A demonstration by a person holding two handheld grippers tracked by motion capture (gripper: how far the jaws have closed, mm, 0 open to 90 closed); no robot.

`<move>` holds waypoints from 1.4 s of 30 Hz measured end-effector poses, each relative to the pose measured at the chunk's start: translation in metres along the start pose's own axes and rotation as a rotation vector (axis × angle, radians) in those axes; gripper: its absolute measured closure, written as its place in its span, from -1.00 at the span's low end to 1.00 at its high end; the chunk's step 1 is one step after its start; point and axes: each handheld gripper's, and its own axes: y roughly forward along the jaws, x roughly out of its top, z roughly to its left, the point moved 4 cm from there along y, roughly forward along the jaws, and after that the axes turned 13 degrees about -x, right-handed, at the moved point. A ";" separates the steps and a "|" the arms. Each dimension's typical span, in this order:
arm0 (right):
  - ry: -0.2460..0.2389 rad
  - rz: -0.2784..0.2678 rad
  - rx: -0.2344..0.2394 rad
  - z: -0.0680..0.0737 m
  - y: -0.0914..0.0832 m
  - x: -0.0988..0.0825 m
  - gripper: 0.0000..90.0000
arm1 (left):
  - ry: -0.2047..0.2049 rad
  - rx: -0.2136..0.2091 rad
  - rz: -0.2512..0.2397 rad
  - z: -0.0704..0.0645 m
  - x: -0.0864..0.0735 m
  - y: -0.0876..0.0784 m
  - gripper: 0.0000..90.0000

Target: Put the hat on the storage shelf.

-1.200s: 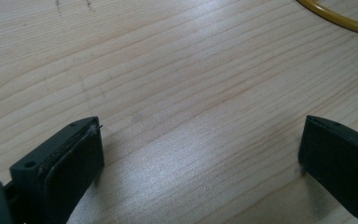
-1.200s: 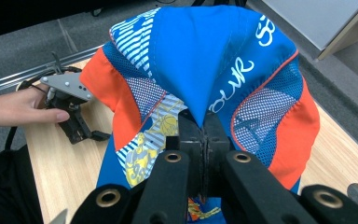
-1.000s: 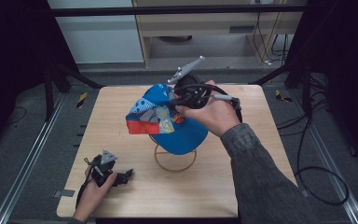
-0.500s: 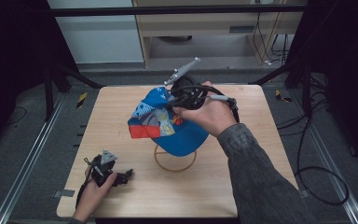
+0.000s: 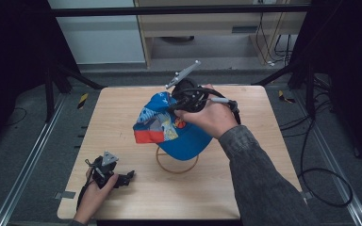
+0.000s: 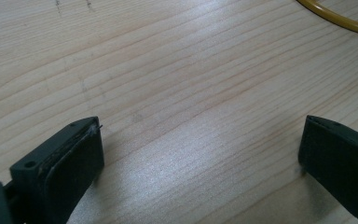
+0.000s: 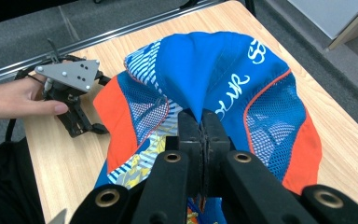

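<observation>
Pale wood table (image 5: 122, 122), dark room around. Right gripper (image 7: 203, 122) clamped tight on crown fold of blue cap (image 5: 188, 136), held above yellow ring (image 5: 176, 167) at table centre. Left gripper (image 6: 200, 154) gapes wide, empty, resting at 7 o'clock. Advice: lower cap level, centre over ring, then release.

The desk (image 5: 122, 117) has lots of bare wood on its left side and along the far left corner, so a hand could slide through there easily. The front right part is bare wood too, but a sleeve (image 5: 259, 179) reaches across above it. In the middle, the blue cap (image 5: 179, 127) hangs in the air and blocks the way (it is big and floppy). Under it a yellow ring (image 5: 176, 165) lies flat on the wood. The left hand-held gripper (image 5: 122, 178) rests near the front left corner, with open wood between its jaws and the ring well apart from it.
</observation>
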 end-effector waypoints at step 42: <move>-0.008 0.018 0.010 0.003 0.006 -0.004 0.97 | -0.001 0.002 -0.002 0.000 0.000 0.000 -1.00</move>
